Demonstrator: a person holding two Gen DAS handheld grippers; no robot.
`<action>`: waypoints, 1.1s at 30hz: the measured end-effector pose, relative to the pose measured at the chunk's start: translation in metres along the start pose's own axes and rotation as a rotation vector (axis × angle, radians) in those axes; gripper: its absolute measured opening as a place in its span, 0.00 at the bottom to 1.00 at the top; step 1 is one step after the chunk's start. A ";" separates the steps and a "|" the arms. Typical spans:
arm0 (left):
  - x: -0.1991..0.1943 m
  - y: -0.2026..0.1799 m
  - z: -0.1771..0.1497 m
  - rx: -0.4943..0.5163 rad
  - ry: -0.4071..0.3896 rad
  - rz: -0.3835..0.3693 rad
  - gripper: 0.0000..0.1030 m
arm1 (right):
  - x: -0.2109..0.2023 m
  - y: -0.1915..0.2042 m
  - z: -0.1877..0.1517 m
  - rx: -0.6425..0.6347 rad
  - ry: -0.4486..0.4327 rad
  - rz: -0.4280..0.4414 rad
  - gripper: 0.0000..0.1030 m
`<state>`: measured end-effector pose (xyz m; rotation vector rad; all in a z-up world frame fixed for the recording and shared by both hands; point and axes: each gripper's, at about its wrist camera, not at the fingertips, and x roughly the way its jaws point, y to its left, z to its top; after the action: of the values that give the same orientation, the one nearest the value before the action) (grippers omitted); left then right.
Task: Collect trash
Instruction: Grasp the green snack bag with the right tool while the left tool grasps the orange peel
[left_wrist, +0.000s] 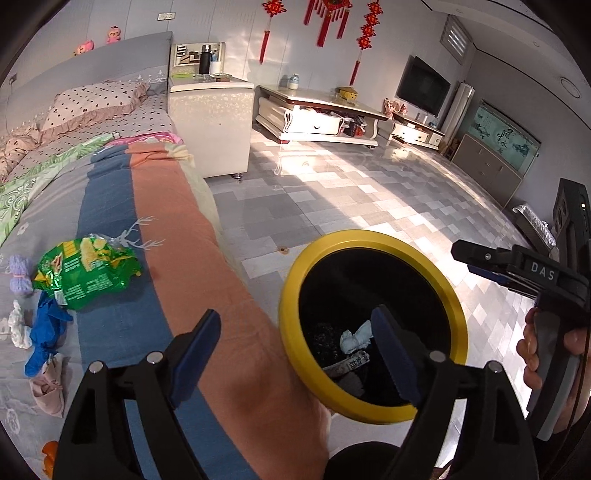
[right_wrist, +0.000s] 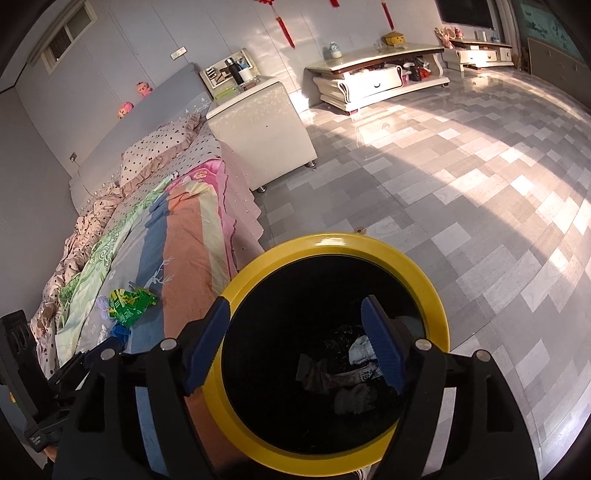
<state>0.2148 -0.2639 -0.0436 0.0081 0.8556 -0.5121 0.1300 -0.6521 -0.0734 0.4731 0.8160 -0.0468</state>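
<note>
Trash lies in two places: crumpled paper (left_wrist: 355, 336) sits at the bottom of the yellow-rimmed bin (left_wrist: 291, 284) on the floor beside the bed (left_wrist: 166, 206), and a green snack wrapper (left_wrist: 86, 271) lies near the bed's side edge. Left claw (left_wrist: 301, 360) and right claw (right_wrist: 301, 345) both gape empty above the bin.
</note>
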 end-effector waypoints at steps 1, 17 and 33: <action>-0.005 0.006 -0.002 -0.002 -0.006 0.009 0.78 | 0.000 0.005 -0.001 -0.010 0.003 0.003 0.69; -0.084 0.105 -0.033 -0.081 -0.070 0.145 0.80 | 0.010 0.132 -0.014 -0.217 0.037 0.122 0.70; -0.126 0.194 -0.086 -0.210 -0.056 0.228 0.80 | 0.066 0.268 -0.029 -0.436 0.084 0.207 0.70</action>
<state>0.1689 -0.0214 -0.0478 -0.0997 0.8381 -0.2070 0.2148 -0.3905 -0.0334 0.1454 0.8272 0.3388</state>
